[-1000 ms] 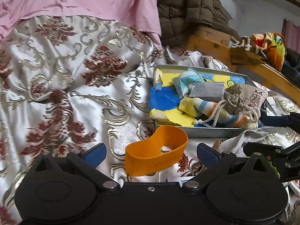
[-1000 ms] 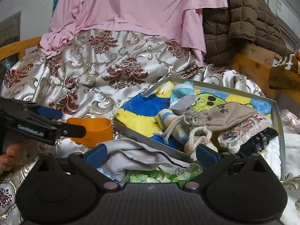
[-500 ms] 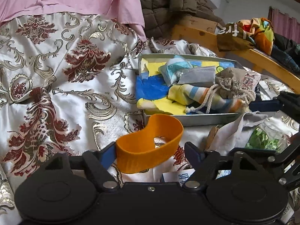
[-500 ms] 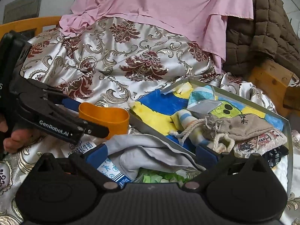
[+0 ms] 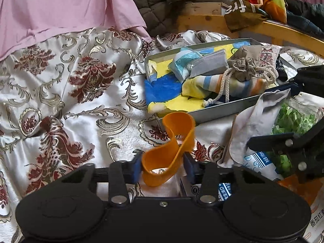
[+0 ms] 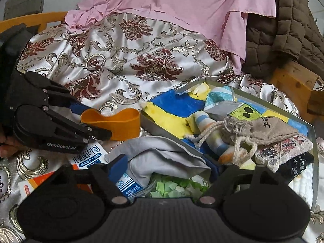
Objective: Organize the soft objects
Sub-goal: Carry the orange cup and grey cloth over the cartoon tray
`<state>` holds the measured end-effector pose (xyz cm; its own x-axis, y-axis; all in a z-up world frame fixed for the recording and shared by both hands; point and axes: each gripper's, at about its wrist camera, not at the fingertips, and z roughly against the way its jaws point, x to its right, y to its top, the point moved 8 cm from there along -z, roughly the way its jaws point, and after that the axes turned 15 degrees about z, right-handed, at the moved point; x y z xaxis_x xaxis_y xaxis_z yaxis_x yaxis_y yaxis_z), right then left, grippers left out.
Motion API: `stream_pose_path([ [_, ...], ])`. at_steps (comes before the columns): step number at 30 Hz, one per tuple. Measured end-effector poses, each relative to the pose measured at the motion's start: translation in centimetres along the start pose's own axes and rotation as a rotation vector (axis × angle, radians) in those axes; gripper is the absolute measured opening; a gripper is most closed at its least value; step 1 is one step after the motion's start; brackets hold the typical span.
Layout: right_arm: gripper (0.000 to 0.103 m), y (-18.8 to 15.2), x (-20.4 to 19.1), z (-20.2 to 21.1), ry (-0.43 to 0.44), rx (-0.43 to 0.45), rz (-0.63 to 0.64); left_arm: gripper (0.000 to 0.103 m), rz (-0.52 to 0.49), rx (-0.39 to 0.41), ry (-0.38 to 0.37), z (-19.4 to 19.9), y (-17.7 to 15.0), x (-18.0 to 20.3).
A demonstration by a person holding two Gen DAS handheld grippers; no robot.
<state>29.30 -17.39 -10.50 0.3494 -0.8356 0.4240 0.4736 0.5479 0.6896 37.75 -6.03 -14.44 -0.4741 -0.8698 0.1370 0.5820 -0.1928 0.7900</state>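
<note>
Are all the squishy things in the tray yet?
Not yet. Done: socks and a drawstring pouch lie in the tray. In hand: the left claw is closing on the orange band; the right claw closes around the grey cloth. Left: both still outside.

A home bedroom: a brocade bedspread (image 6: 125, 60) on a wooden bed frame (image 5: 263, 26), strewn clothes

Glossy satin bedspread (image 5: 85, 93) with woven brocade; matt pink cotton sheet (image 5: 60, 8) upper left; dull metal tray (image 5: 220, 109); smooth matt orange band (image 5: 172, 147); coarse drawstring pouch (image 6: 269, 129).
</note>
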Motion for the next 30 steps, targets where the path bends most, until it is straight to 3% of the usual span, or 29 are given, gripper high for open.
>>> stream_pose_path([
  [4, 0.052, 0.1, 0.2, 0.3, -0.004, 0.0, 0.006, 0.03, -0.023, 0.017, 0.043, 0.6, 0.0, 0.6],
  [13, 0.026, 0.2, 0.3, 1.0, -0.008, 0.003, 0.021, 0.023, -0.051, 0.02, 0.132, 2.1, -0.4, 2.2],
  [22, 0.022, 0.0, 0.8, 2.3, -0.017, 0.039, 0.018, 0.02, 0.027, 0.004, 0.171, 3.0, 0.0, 2.2],
  [30, 0.02, 0.0, 1.6, 3.7, -0.054, 0.084, 0.002, 0.02, 0.103, 0.061, 0.151, 4.9, 1.6, 3.3],
])
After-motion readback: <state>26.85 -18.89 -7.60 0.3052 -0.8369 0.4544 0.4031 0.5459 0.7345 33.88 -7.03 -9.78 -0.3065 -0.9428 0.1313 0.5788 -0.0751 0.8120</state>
